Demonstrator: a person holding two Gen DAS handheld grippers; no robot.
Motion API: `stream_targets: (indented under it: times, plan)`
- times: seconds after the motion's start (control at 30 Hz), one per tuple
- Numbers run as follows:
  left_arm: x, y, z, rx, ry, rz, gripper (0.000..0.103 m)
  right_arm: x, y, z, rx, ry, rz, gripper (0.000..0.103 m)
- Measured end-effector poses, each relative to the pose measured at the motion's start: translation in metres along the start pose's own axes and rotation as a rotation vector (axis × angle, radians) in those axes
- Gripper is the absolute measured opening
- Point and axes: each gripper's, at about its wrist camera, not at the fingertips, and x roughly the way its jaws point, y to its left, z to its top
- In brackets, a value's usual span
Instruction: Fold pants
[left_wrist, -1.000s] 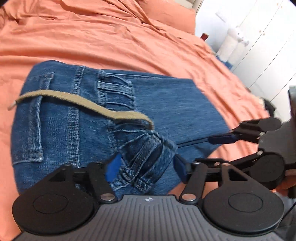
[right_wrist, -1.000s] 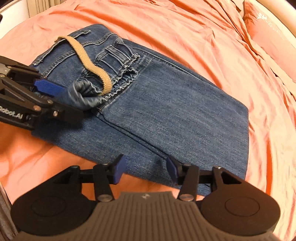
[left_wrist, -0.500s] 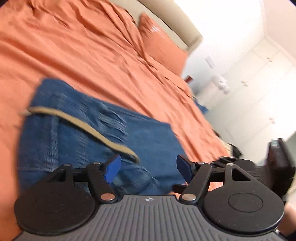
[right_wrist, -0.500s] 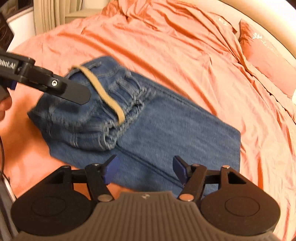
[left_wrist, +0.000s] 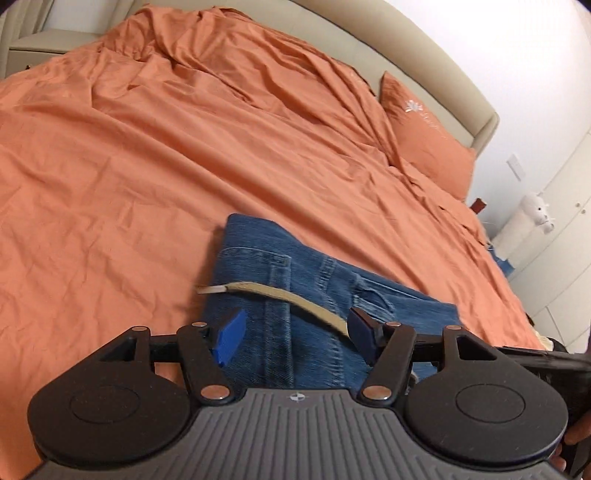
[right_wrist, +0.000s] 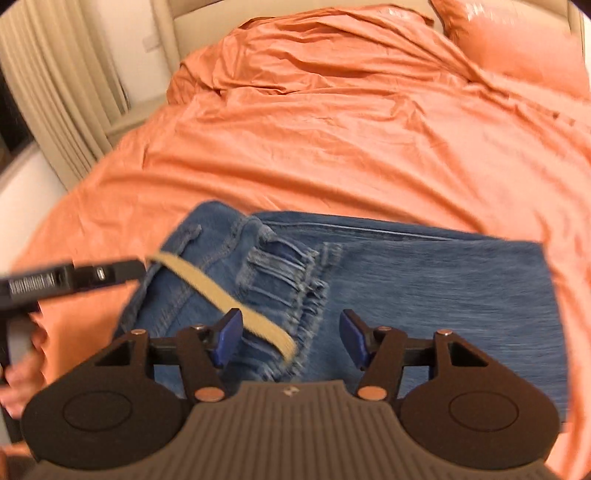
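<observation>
Both tools hang with blue pads spread and nothing between them, their jaws having just closed a little: the left tool (left_wrist: 295, 338) and the right tool (right_wrist: 290, 338). Just below and ahead lie the folded jeans (right_wrist: 424, 280), near the bed's (left_wrist: 184, 147) near edge, long axis running across the view. The tan drawstring (right_wrist: 221, 299) lies loose on the waistband end, nearer the left tool.

Orange-sheeted bed (left_wrist: 184, 147) — beige headboard (left_wrist: 424, 55), white wardrobe (left_wrist: 565, 236).
</observation>
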Motion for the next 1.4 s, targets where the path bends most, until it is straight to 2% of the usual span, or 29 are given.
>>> stream_targets:
  times: [0.17,0.27,0.33,0.43,0.47,0.5,0.6,0.7,0.77,0.9,1.03,1.13,1.23,1.27,1.33,1.4]
  plan:
    - [0.005,0.002,0.002,0.008,-0.03,0.03,0.073,0.041,-0.014,0.016,0.101,0.013,0.066,0.054]
    - [0.012,0.005,0.003,0.011,-0.039,0.041,0.073,0.063,-0.02,0.021,0.138,0.011,0.077,0.054]
    - [0.018,0.006,0.004,0.007,-0.043,0.043,0.073,0.075,-0.025,0.02,0.158,0.02,0.087,0.046]
    - [0.027,0.004,0.004,0.017,-0.057,0.051,0.072,0.085,-0.031,0.017,0.168,0.01,0.118,0.03]
    - [0.029,0.003,0.005,0.022,-0.066,0.054,0.071,0.083,-0.032,0.017,0.164,-0.006,0.124,0.016]
    - [0.03,0.002,0.005,0.025,-0.076,0.049,0.068,0.079,-0.033,0.017,0.158,-0.027,0.13,0.008]
    - [0.027,0.0,0.005,0.024,-0.113,0.031,0.066,0.053,-0.033,0.02,0.183,-0.113,0.232,0.006]
    - [0.025,0.0,0.004,0.03,-0.127,0.052,0.066,0.025,-0.023,0.029,0.154,-0.213,0.304,0.006]
    - [0.026,0.001,0.004,0.024,-0.114,0.073,0.065,0.017,-0.019,0.037,0.174,-0.229,0.333,0.006]
    - [0.027,0.002,0.004,0.027,-0.087,0.094,0.064,0.021,-0.03,0.036,0.321,-0.166,0.36,0.006]
    - [0.039,0.0,0.0,0.062,-0.039,0.141,0.063,0.046,-0.054,0.013,0.451,-0.078,0.321,0.006]
    - [0.045,-0.003,-0.002,0.093,-0.019,0.171,0.063,0.07,-0.068,-0.004,0.497,-0.023,0.282,0.006]
    - [0.048,-0.004,-0.004,0.111,-0.005,0.191,0.063,0.085,-0.071,-0.01,0.516,-0.007,0.268,0.006]
    - [0.049,-0.004,-0.004,0.112,-0.003,0.194,0.063,0.086,-0.072,-0.01,0.522,-0.005,0.272,0.008]
    - [0.049,-0.003,-0.003,0.108,0.0,0.187,0.063,0.083,-0.073,-0.007,0.538,0.002,0.286,0.02]
    - [0.048,-0.003,-0.003,0.101,0.001,0.179,0.063,0.074,-0.075,-0.005,0.521,-0.017,0.285,0.048]
